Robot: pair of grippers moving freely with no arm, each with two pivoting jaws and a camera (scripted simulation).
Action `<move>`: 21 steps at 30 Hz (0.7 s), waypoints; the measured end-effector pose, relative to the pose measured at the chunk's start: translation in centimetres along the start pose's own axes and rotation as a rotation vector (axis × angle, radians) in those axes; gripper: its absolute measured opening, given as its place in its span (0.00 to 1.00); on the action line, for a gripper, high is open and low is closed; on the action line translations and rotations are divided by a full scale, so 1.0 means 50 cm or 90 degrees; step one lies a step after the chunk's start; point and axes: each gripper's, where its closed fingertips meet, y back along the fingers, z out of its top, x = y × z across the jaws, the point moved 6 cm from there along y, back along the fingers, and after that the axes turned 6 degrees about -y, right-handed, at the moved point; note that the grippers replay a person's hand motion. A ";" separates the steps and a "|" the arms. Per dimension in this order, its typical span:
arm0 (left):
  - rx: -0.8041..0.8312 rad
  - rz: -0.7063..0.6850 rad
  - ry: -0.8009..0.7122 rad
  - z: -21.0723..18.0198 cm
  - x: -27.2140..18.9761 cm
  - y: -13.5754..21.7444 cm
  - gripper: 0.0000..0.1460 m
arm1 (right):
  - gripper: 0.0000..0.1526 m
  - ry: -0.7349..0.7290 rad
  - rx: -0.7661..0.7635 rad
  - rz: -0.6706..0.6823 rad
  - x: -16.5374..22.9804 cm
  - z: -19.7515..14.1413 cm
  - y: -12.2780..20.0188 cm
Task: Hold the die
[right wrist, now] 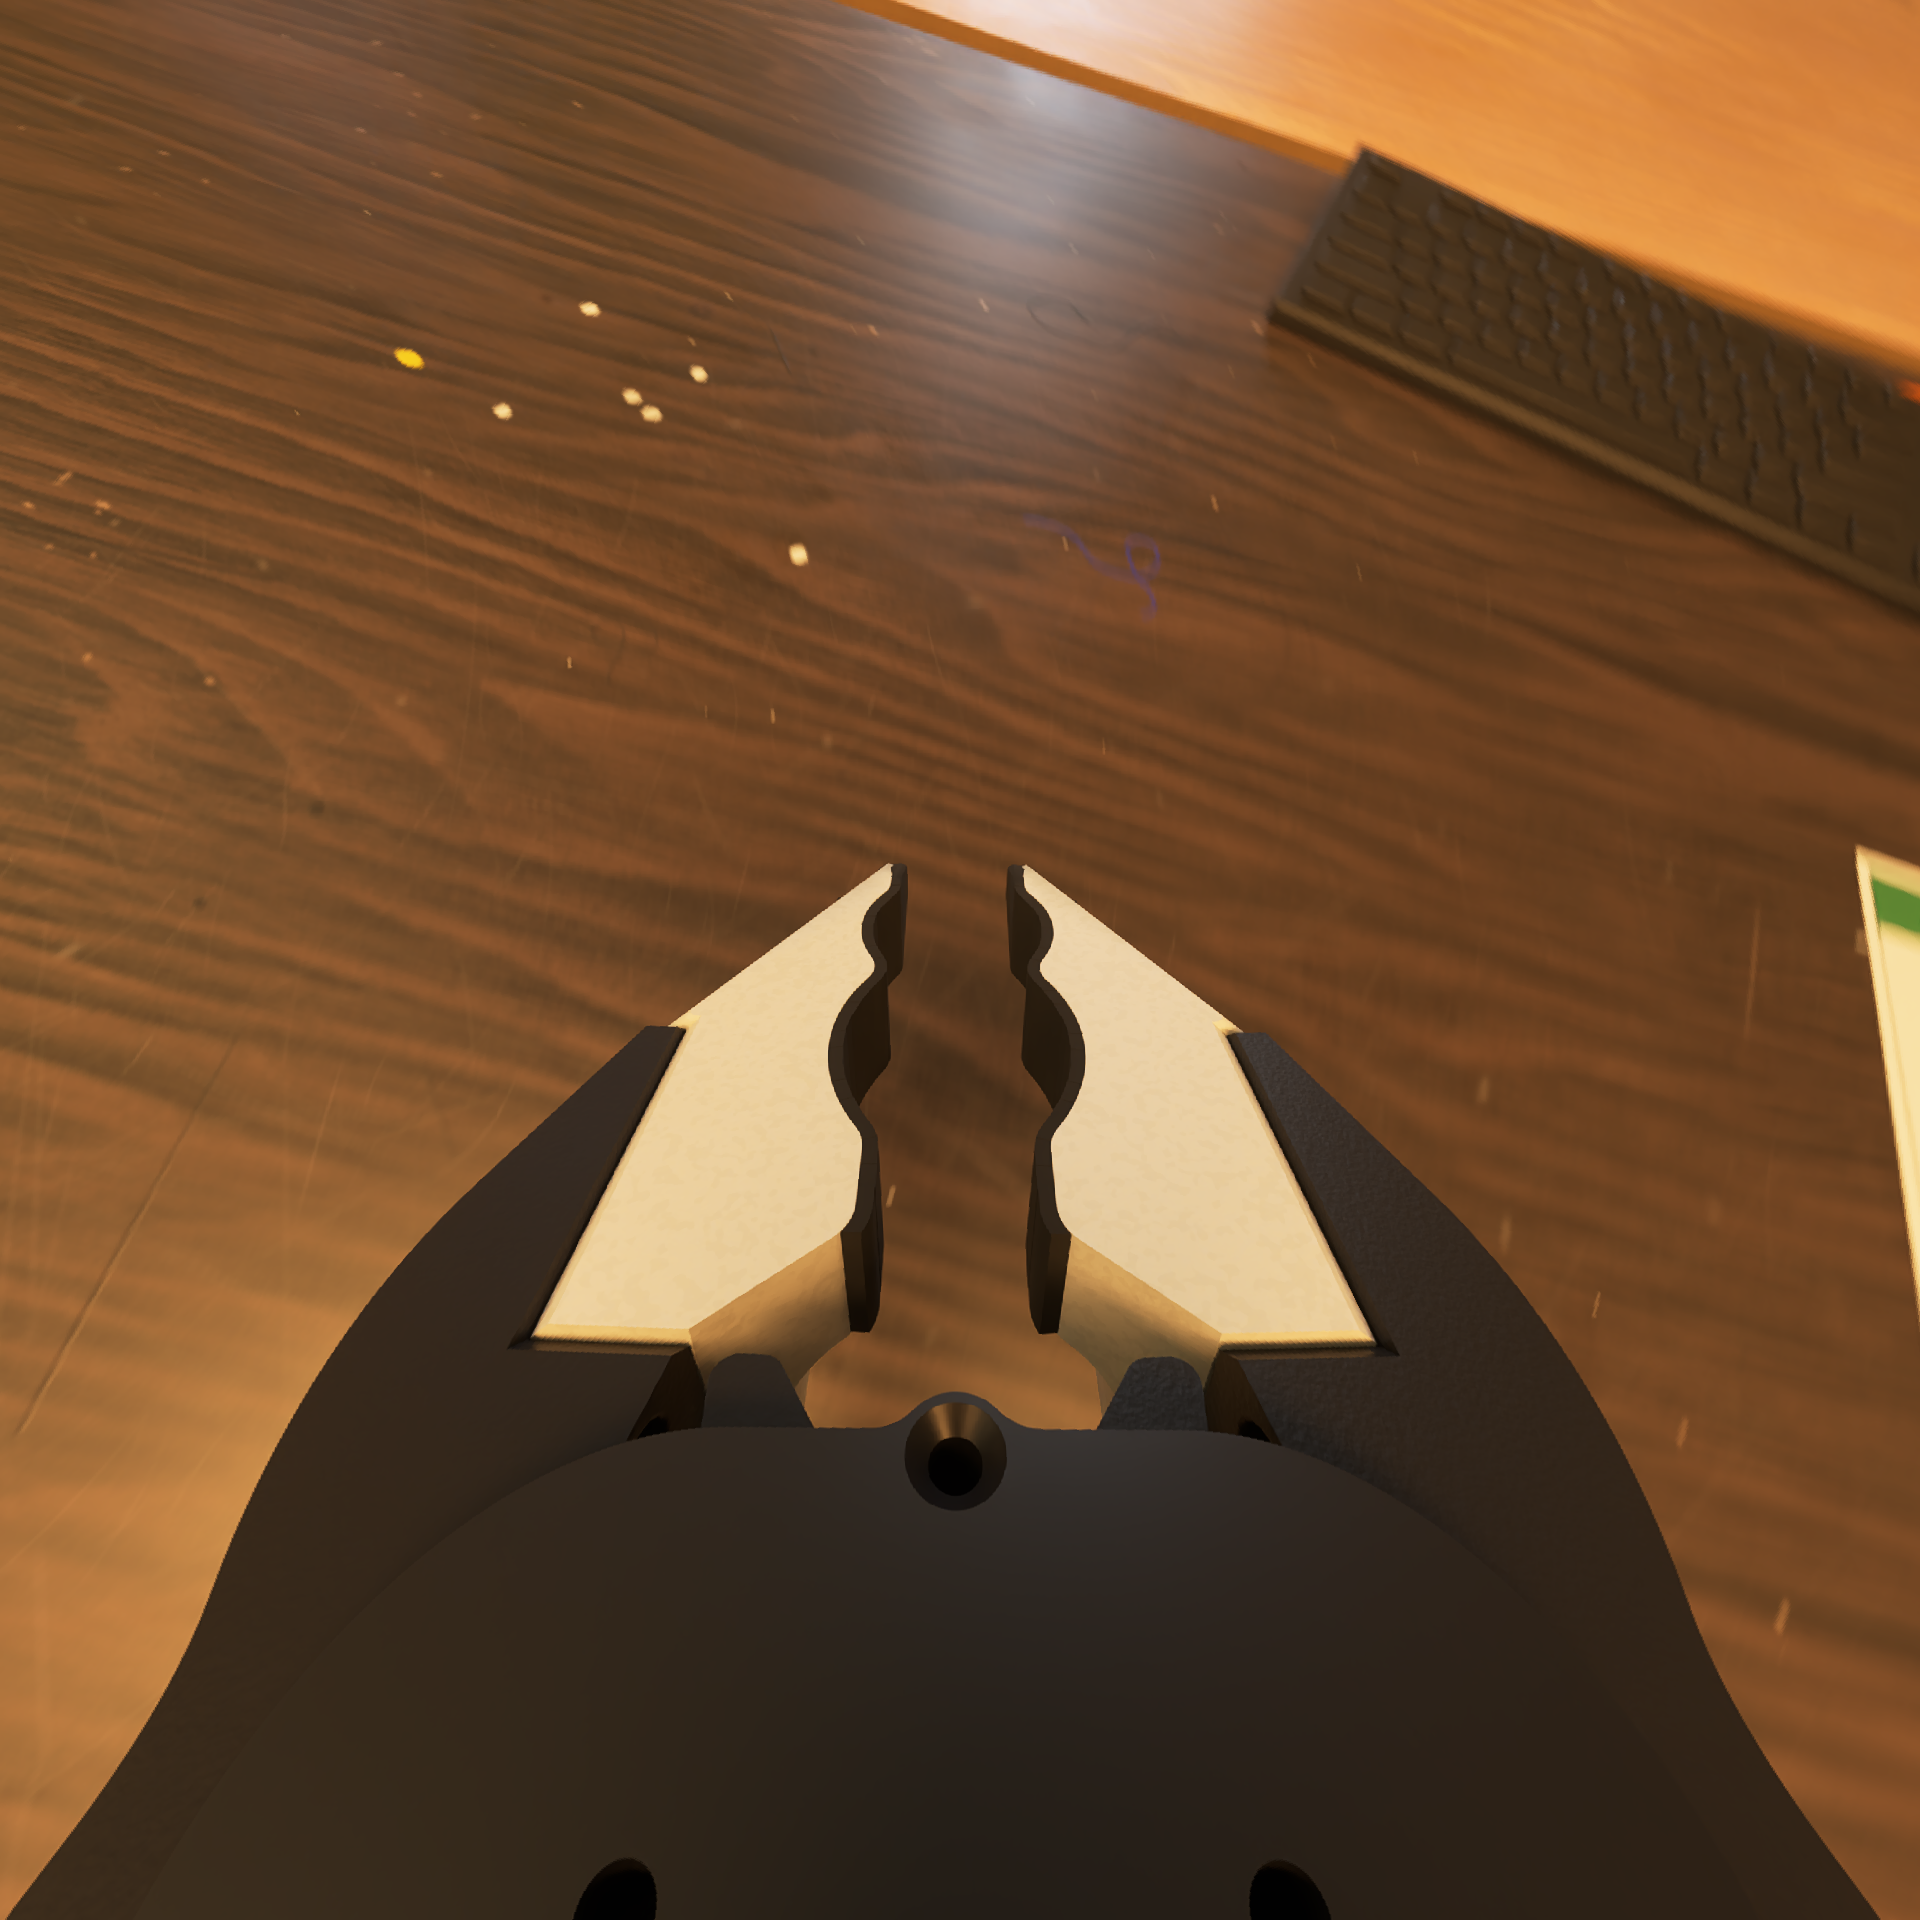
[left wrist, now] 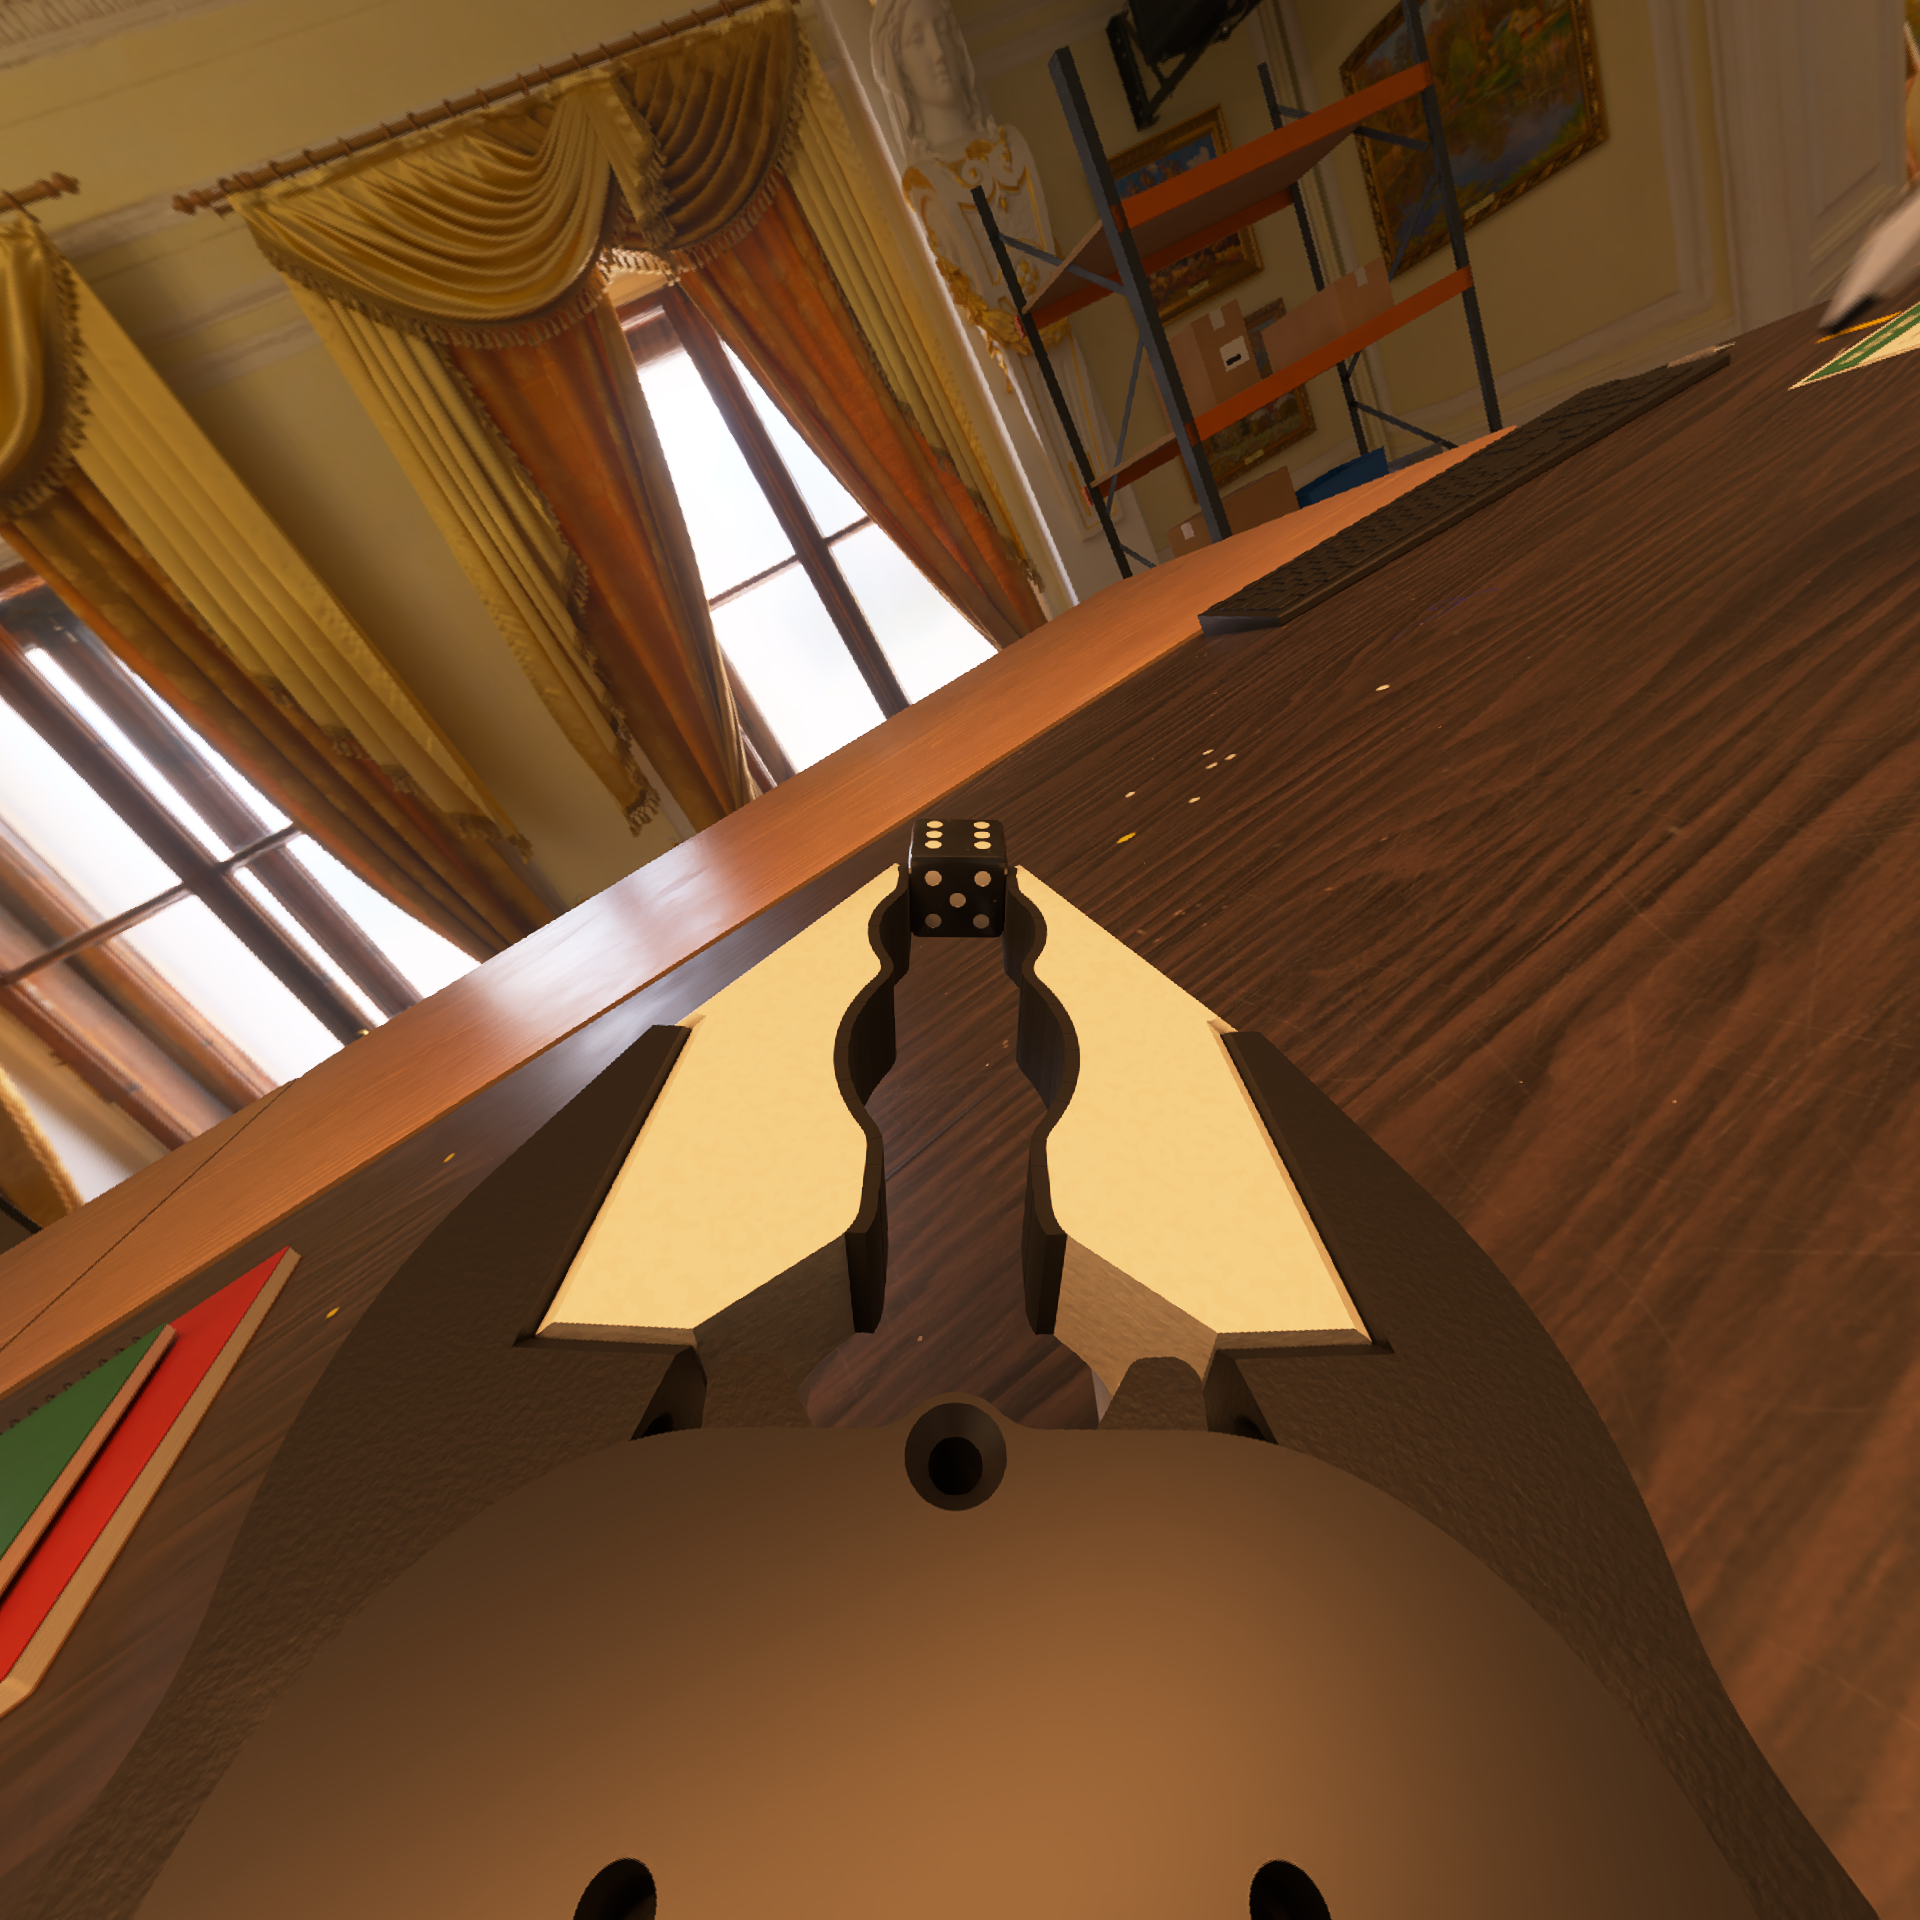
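Observation:
A small black die [left wrist: 957, 896] with white pips sits between the tips of my left gripper [left wrist: 958, 873]. The two fingers press on its left and right sides, and it is held just above the dark wooden table [left wrist: 1455, 935], near the table's far edge. My right gripper [right wrist: 957, 878] hangs over bare table top [right wrist: 520, 727] with a narrow gap between its fingers and nothing in it. The die does not show in the right wrist view.
A black keyboard [left wrist: 1455, 499] lies along the table's far edge and also shows in the right wrist view [right wrist: 1621, 353]. Red and green books [left wrist: 114, 1475] lie at the left. A white and green sheet [right wrist: 1896, 1039] lies at the right. A metal shelf rack [left wrist: 1247, 312] stands beyond the table.

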 end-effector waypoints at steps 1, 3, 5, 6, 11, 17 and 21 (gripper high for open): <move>0.000 0.001 0.001 0.000 0.000 0.000 0.11 | 0.12 -0.023 -0.003 -0.012 0.002 -0.027 0.020; 0.000 0.000 -0.002 0.000 -0.001 0.000 0.11 | 0.12 -0.072 -0.009 -0.018 0.008 -0.076 0.051; -0.001 0.000 -0.006 0.000 -0.002 0.001 0.11 | 0.12 -0.107 -0.020 -0.037 0.006 -0.117 0.077; -0.001 0.001 -0.006 0.000 -0.002 0.001 0.11 | 0.12 -0.125 -0.028 -0.055 0.001 -0.134 0.089; -0.001 0.005 -0.002 -0.001 0.000 0.001 0.11 | 0.12 -0.151 -0.114 -0.151 -0.022 -0.185 0.136; 0.001 0.007 -0.004 -0.002 0.000 0.000 0.11 | 0.12 -0.151 -0.229 -0.201 -0.021 -0.186 0.162; 0.000 0.005 -0.006 -0.003 -0.001 0.000 0.11 | 0.12 -0.082 -0.212 -0.236 -0.019 -0.183 0.167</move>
